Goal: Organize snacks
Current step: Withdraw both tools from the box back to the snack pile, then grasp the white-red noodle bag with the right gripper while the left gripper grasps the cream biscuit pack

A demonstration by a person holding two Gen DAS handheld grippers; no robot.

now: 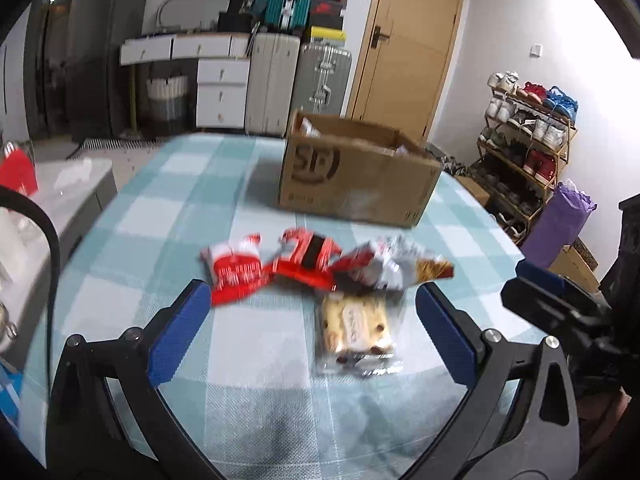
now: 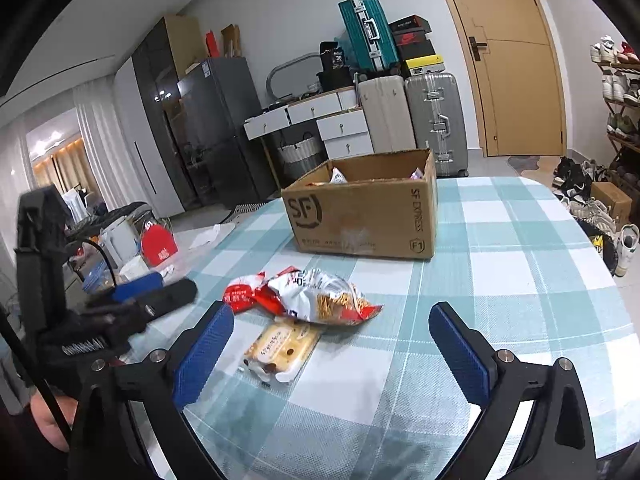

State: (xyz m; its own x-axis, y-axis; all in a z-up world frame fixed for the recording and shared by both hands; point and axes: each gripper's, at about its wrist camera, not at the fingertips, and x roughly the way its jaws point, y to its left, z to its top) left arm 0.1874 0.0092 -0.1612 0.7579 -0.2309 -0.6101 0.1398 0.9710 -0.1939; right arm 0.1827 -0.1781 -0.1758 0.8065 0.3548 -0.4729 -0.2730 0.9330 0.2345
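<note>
Both the left tongs [image 1: 312,312] and the right tongs [image 2: 332,344] stand wide over the teal-and-white checked table [image 2: 500,280], holding nothing. A clear-wrapped pale biscuit packet [image 1: 354,330] lies between the left tongs' blue pads, untouched. Beyond it lie red-and-white snack bags [image 1: 236,272] and a silver noodle-snack bag [image 2: 332,296], then the open brown cardboard box [image 2: 360,212].

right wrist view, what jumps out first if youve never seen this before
A small heap of snack packets lies mid-table on the teal checked tablecloth, with a clear-wrapped cookie pack nearest the camera. Behind them stands an open cardboard box marked SF, already holding a few packets.
</note>
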